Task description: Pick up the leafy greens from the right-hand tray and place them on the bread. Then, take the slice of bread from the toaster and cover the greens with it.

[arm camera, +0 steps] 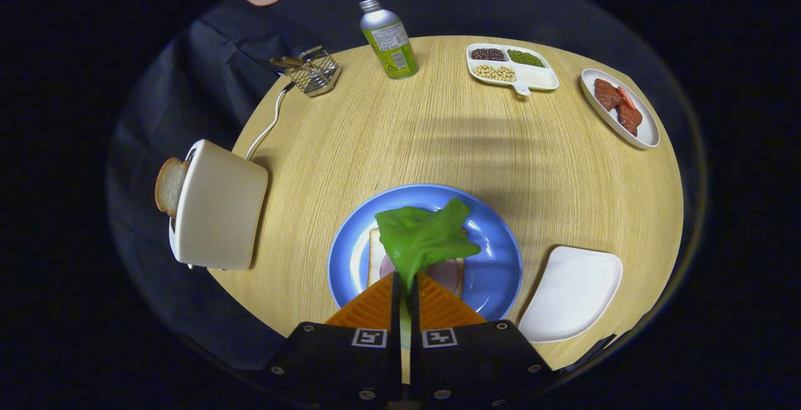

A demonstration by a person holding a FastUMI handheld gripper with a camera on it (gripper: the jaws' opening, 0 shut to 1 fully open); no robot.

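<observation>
Gripper: jaws nearly closed, a thin gap between them, pinching the stem end of the greens. The leaf fans out just ahead of the fingers, hanging over the blue plate.

Plate holds a bread slice with a round of pink ham on it; both are partly hidden by the leaf and the fingers. We cannot tell whether the leaf already touches the ham or hangs above it.

Step in hand, as we judge it: laying the greens on the bread. To do it well we would lower until the leaf rests flat on the ham, centre it over the slice so nothing droops onto the plate, then open and draw back low, so the leaf does not cling to a finger and lift off.

Containers:
- White tray, right of the plate: bare, so the greens came from it, we judge.
- Toaster, left of the plate: second slice standing out of its slot, not yet taken.
- Divided dish, far side: dark beans, green beans, pale beans, one compartment white.
- Oval dish, far right: reddish meat pieces.
- Wire basket, far left: holds something, unclear what.
- Bottle, capped, upright.
</observation>
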